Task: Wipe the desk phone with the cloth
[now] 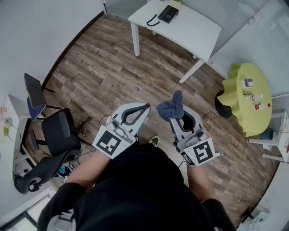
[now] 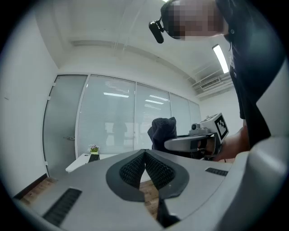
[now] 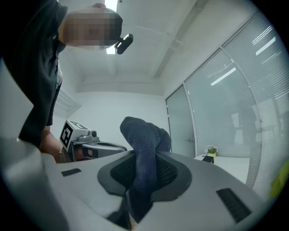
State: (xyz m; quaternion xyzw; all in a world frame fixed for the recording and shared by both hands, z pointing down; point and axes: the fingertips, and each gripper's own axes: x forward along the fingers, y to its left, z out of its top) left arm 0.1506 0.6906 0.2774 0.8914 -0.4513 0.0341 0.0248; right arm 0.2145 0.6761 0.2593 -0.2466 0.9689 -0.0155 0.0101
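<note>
Wiping is not yet beginning: the right gripper point(image 3: 143, 173) is pinching the blue cloth point(image 1: 170, 107), the left gripper point(image 2: 145, 157) is carrying nothing with jaws pressed together, and the desk phone point(image 1: 168, 13) is sitting untouched on the white desk point(image 1: 194, 32), well apart from both.

Bare wood floor point(image 1: 113, 67) runs from the person to the white table point(image 1: 198, 36), an open path. The table's legs point(image 1: 134, 40) stand at its near edge. The phone point(image 1: 168, 13) takes the table's left end in the head view; the remaining top is bare. An office chair point(image 1: 56, 133) crowds the left side, close to the left tongs point(image 1: 146, 107). A green table point(image 1: 239, 92) and a dark stool point(image 1: 222, 104) block the right. The two tongs are close but apart. The cloth point(image 1: 170, 107), pinched in the right tongs point(image 1: 177, 118), bulges into the gap.
</note>
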